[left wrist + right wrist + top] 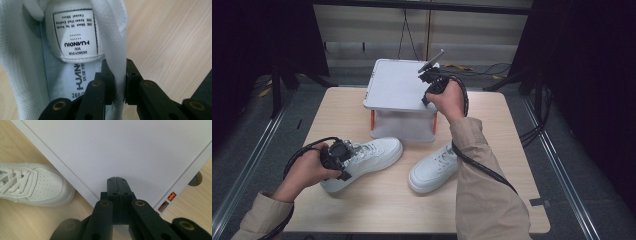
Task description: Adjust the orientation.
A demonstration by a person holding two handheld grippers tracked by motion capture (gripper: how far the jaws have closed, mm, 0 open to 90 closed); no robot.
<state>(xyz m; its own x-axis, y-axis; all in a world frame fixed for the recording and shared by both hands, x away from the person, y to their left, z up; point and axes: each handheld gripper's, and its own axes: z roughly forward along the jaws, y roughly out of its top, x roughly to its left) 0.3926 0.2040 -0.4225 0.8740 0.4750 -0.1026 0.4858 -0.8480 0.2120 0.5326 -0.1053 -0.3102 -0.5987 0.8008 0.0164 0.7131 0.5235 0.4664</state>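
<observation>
On the table from above, both white shoes [362, 157] lie before the empty rack [399, 92]. Left gripper [120, 82] view: jaws clamped on one shoe's collar. Right gripper [117, 195] view: jaws together over the rack top; nothing placed yet

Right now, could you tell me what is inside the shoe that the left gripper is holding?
Inside the left shoe I see a tongue label and a printed insole. The left gripper pinches its side wall. The toe end is hidden.
</observation>
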